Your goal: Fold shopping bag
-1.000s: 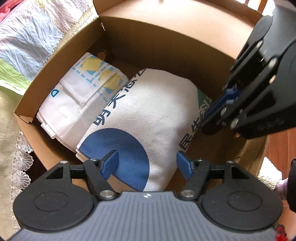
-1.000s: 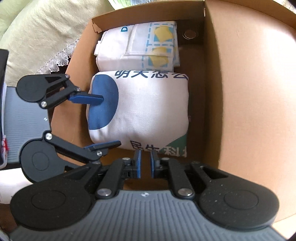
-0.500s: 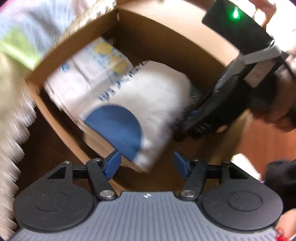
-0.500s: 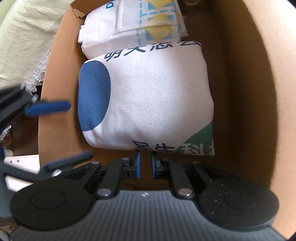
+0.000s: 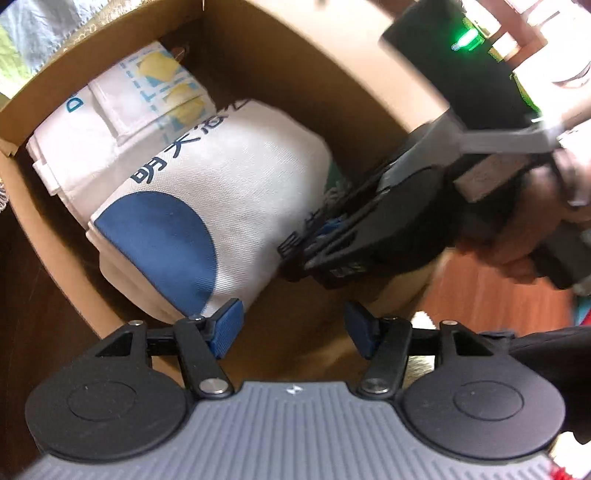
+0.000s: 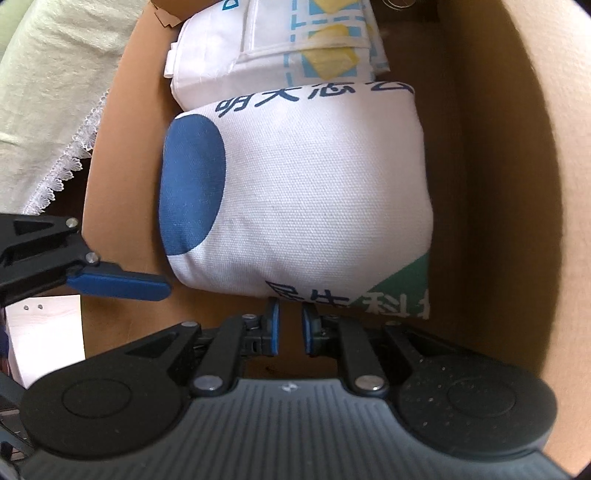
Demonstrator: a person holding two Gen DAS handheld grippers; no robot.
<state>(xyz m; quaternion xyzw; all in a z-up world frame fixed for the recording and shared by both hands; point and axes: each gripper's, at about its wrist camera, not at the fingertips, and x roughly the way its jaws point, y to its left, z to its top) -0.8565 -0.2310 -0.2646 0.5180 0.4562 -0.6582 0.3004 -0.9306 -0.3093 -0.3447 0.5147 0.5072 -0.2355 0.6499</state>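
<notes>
A folded white shopping bag with a blue disc and dark lettering (image 5: 207,206) (image 6: 314,192) lies in a brown cardboard box (image 5: 295,92) (image 6: 498,184). Behind it lies a second folded white bag with yellow squares (image 5: 122,110) (image 6: 288,48). My left gripper (image 5: 291,328) is open above the box's near corner, its left pad just beside the blue-disc bag's corner and nothing between its pads. One of its fingers (image 6: 118,284) shows in the right wrist view. My right gripper (image 6: 290,321) (image 5: 314,240) is shut but for a narrow slit, its tips against the bag's lettered edge.
A hand (image 5: 535,221) holds the right gripper over the box's right side. A pale green cloth with a lace border (image 6: 55,110) lies left of the box, and a patchwork quilt (image 5: 37,29) beyond it. Wooden floor (image 5: 498,288) shows at the right.
My right gripper has sunk into the box, and the blue-disc bag now fills its view. My left gripper has tilted and rolled, drawing back toward the bag's near corner, its jaws slightly narrower.
</notes>
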